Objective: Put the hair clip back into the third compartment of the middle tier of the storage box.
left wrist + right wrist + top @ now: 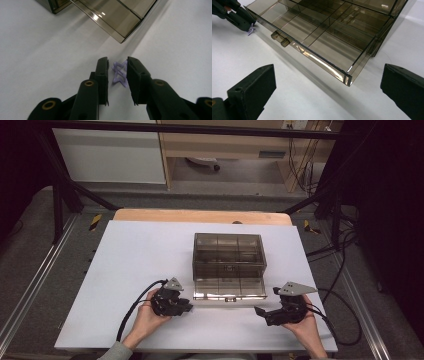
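Left gripper (186, 308) sits low on the white table (130, 270), just off the left front corner of the box (229, 265). Jaws are narrow, bracketing a small purple star (120, 74) lying flat on the table. The right pad looks in contact with the star; at the left pad I see a thin gap, so I can't call it a firm pinch yet. Low, level approach makes sense: the piece is thin, so the pads have to meet its edges right at the surface.

Box is smoked clear plastic, lid swung up at the back, front tray of 3 compartments facing the person. My read is it's left open so the star can drop straight into a cell. All visible cells look empty. 2 latch tabs (280, 39) stick out at the front edge.

Right gripper (262, 314) rests on the table off the right front corner of the box, jaws wide, nothing between them. Probably parked clear, ready to steady the box.

Hard to see:
- In the high view the star is hidden under the left gripper.
- In the right gripper view it's a purple sliver (251, 31) beside the far gripper's tip.
- Star's shape is partly masked by the pads; could be openwork, can't confirm.
- Rear compartments are murky through the tinted plastic.
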`<state>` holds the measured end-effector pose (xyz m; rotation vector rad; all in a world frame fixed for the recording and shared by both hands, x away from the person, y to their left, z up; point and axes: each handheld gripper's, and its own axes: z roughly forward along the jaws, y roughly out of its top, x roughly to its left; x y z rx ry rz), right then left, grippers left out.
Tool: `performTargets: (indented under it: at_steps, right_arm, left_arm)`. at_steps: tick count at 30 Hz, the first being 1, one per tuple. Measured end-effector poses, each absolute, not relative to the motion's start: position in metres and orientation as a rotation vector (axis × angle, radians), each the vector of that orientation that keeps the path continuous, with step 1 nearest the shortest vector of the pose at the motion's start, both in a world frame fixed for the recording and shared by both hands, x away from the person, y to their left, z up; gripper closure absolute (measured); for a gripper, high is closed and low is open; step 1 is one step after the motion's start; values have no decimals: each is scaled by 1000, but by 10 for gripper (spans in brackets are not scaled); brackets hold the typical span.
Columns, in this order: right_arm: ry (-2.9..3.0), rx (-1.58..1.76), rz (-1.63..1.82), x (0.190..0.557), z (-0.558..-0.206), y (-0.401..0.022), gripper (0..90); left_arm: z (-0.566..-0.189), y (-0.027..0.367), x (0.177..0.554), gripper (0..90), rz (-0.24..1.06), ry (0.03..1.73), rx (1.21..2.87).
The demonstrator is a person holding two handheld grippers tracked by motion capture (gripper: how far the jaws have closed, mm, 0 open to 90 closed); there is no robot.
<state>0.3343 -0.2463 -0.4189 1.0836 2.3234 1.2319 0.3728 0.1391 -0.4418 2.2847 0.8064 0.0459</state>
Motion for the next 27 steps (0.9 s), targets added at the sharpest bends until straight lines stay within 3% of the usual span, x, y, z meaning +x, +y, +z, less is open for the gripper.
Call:
performTargets:
  at_steps: [27]
  right_arm:
    - [2325,1087,1232,334,-419,-246,8]
  left_arm:
    - [-440,136,372,844,62,830,2298]
